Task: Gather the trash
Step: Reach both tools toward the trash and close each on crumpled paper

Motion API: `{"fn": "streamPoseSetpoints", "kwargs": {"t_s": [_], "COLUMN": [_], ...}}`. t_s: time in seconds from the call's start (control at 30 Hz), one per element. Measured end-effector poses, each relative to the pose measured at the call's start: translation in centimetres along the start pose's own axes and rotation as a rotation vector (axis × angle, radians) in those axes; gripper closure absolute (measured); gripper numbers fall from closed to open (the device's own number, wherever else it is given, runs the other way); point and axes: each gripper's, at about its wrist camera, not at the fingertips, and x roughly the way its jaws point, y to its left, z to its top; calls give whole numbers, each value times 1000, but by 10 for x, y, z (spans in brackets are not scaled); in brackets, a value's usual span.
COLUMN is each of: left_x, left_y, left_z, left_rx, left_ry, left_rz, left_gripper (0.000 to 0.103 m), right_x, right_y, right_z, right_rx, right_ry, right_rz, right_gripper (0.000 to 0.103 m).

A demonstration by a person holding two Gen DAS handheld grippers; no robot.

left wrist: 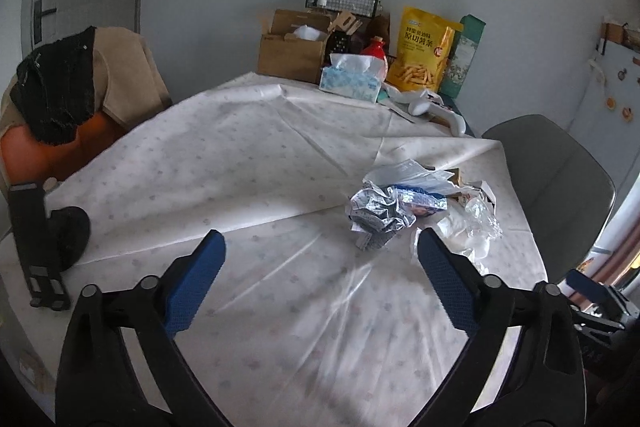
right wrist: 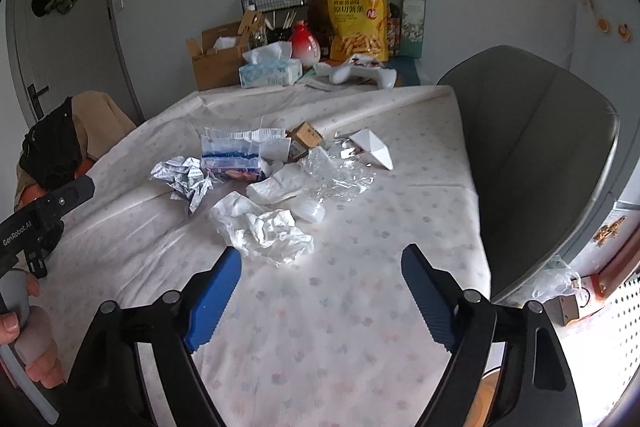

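From the left wrist view, the trash pile [left wrist: 420, 203] overlapped itself: the crumpled foil wrapper [left wrist: 376, 213] covered the lower part of the blue packet [left wrist: 420, 201], and the clear plastic [left wrist: 482, 217] behind was too blurred for me to trace its edges. My right hand-held gripper [left wrist: 600, 301] was cut off by the frame's edge there, so I could not see its jaws. In the right wrist view, the small brown box [right wrist: 306, 139] sat half hidden behind the white-and-blue bag [right wrist: 240, 151]. The print on the yellow snack bag [right wrist: 358, 15] was too small to read. My hand [right wrist: 24, 327] was cropped at the left border, as was the chair [right wrist: 540, 155] below.
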Motion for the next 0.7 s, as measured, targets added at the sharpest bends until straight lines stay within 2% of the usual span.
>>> {"fn": "streamPoseSetpoints", "kwargs": {"t_s": [0.13,0.3,0.37,0.47,0.6,0.63,0.7], "left_x": [15,31,36,45,53,56,60], "left_y": [4,15,16,16,11,8,3], "left_z": [-1,-3,-4,-7,-5,-3,0], "left_rx": [-19,-39,-40,-36,-32,-27,-27], "left_ry": [31,68,79,101,114,116,118], "left_rz": [-21,-38,-42,-52,-64,-62,-60], "left_gripper": [19,21,22,24,26,26,26], "right_x": [17,40,51,64,78,82,93], "right_y": [3,5,7,6,13,16,20], "right_z": [3,4,3,3,6,6,5], "right_rx": [-12,-5,-7,7,6,-2,-16], "right_ry": [22,69,100,127,143,151,187], "right_rz": [5,21,29,31,76,81,97], "right_gripper": [29,36,42,42,42,47,70]}}
